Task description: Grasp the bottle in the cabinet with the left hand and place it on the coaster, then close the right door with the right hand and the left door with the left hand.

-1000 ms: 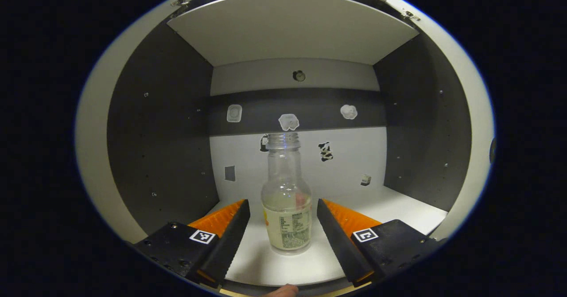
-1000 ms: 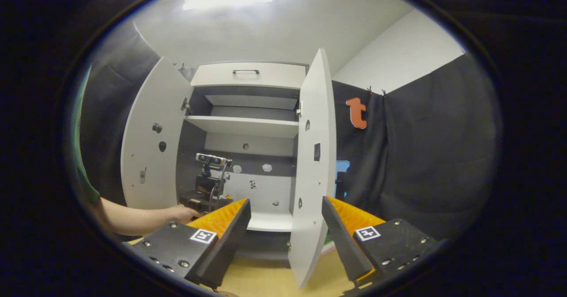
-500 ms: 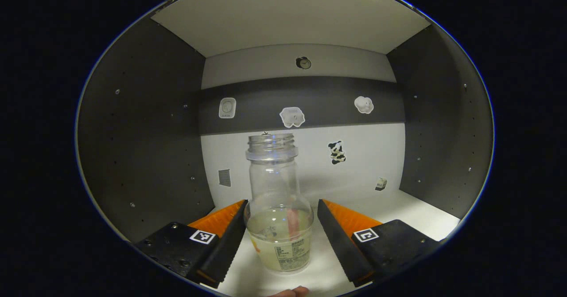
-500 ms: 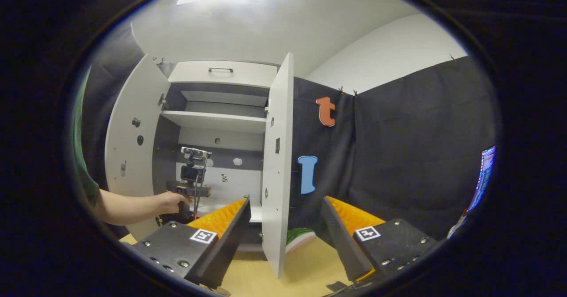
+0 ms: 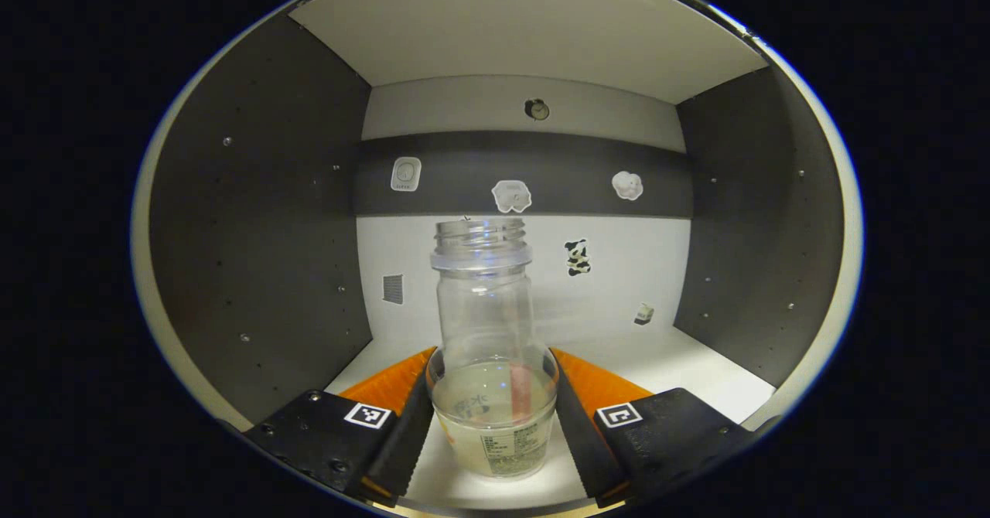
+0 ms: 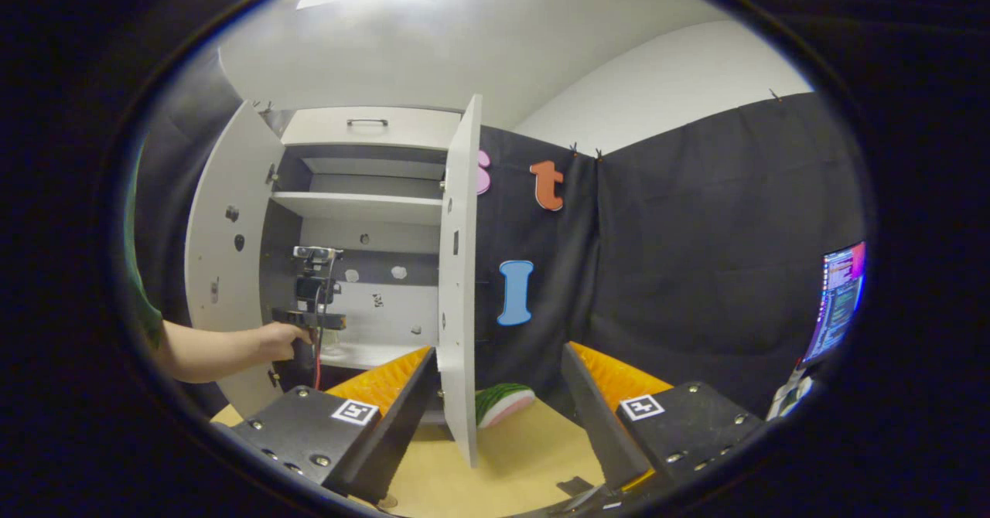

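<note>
A clear uncapped bottle (image 5: pixel 493 363) with pale liquid and a label stands on the white lower shelf (image 5: pixel 681 363) of the cabinet. My left gripper (image 5: pixel 493 357) is shut on it, one finger pressing each side of its lower body. In the right gripper view a hand (image 6: pixel 274 340) holds that left gripper (image 6: pixel 309 315) inside the cabinet. Both doors stand wide: the left door (image 6: pixel 224 255) and the right door (image 6: pixel 458 270), seen edge-on. My right gripper (image 6: pixel 495 363) hangs open over the wooden table (image 6: pixel 510 471), short of the right door. A watermelon-patterned coaster (image 6: pixel 503 403) lies beyond that door.
Dark side walls (image 5: pixel 255 255) and an upper shelf (image 5: pixel 510 31) box in the bottle. Small stickers (image 5: pixel 510 195) dot the back wall. A drawer front (image 6: pixel 367 125) tops the cabinet. A lit screen (image 6: pixel 839 301) stands at the far right.
My left gripper pushed in around the bottle and its fingers closed onto it. The right gripper view swung right, so the cabinet and right door slid left in it.
</note>
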Motion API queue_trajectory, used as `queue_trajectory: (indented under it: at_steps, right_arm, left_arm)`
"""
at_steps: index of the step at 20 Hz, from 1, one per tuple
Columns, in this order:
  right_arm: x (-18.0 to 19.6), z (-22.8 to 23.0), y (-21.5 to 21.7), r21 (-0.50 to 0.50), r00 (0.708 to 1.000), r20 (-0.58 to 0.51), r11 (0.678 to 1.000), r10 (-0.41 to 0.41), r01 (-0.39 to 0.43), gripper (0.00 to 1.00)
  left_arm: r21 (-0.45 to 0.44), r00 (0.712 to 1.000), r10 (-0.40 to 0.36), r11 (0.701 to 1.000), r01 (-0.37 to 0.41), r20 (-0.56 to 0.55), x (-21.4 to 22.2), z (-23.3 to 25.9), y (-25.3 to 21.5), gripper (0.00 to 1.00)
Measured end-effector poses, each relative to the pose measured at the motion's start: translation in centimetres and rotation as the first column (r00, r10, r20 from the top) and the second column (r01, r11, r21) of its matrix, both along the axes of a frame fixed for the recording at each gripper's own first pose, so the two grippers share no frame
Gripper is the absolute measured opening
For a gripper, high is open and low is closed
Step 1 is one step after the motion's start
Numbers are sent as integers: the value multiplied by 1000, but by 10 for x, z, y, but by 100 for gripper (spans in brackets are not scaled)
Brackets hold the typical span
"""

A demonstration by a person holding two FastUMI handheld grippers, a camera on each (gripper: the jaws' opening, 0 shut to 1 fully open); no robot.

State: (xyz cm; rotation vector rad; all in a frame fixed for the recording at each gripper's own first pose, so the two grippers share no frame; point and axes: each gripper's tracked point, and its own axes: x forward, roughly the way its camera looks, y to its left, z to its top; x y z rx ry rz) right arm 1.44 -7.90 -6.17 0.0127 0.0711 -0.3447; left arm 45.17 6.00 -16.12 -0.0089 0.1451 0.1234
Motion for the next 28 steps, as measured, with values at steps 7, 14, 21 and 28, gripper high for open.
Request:
queue_trajectory:
  at_steps: [7,14,21,28]
  right_arm:
    - [-29,-6,5,23,997,-9,996,81,-80,98]
    - [-63,-21,18,78,983,-12,980,183,-182,98]
    - [-71,-39,15,68,970,28,968,242,-243,98]
    - [-32,-53,28,129,949,71,941,308,-315,98]
  left_arm:
    - [-8,999,-34,999,34,37,-98,33,-10,81]
    - [-9,997,-76,997,77,33,-207,9,-31,81]
    - [-42,996,-93,995,92,-14,-286,-78,-40,82]
    - [-1,955,-292,956,292,-43,-329,-175,-99,81]
